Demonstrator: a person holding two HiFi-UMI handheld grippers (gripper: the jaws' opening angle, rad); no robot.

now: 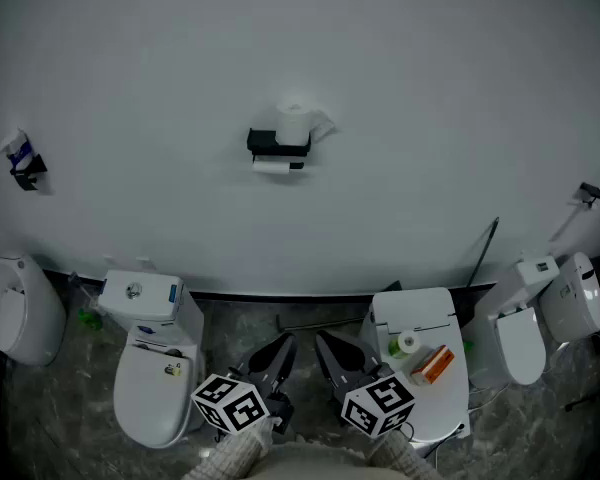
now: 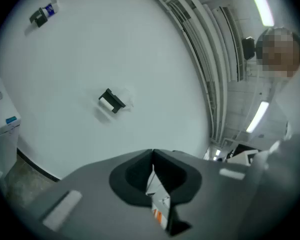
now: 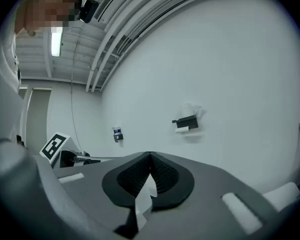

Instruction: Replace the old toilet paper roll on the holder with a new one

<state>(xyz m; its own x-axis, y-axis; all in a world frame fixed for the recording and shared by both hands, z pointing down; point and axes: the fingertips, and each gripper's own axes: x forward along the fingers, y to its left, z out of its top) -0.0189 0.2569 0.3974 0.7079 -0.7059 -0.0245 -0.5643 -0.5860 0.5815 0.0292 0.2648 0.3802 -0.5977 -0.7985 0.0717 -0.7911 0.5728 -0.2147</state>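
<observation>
On the white wall hangs a black toilet paper holder (image 1: pixel 277 144). A thin white roll (image 1: pixel 272 167) sits under its shelf and a fuller white roll (image 1: pixel 296 120) stands on top. The holder also shows small in the left gripper view (image 2: pixel 111 101) and in the right gripper view (image 3: pixel 186 122). My left gripper (image 1: pixel 277 354) and right gripper (image 1: pixel 331 354) are low in the head view, side by side and far from the wall. Both are shut with nothing between their jaws (image 2: pixel 152 156) (image 3: pixel 150 159).
A toilet with a closed lid (image 1: pixel 432 313) at my right carries a small white roll with a green middle (image 1: pixel 407 343) and an orange box (image 1: pixel 434 364). Another toilet (image 1: pixel 152 373) stands at my left, and more fixtures (image 1: pixel 20 308) (image 1: pixel 525 333) line both sides. A second wall holder (image 1: pixel 23 163) hangs far left.
</observation>
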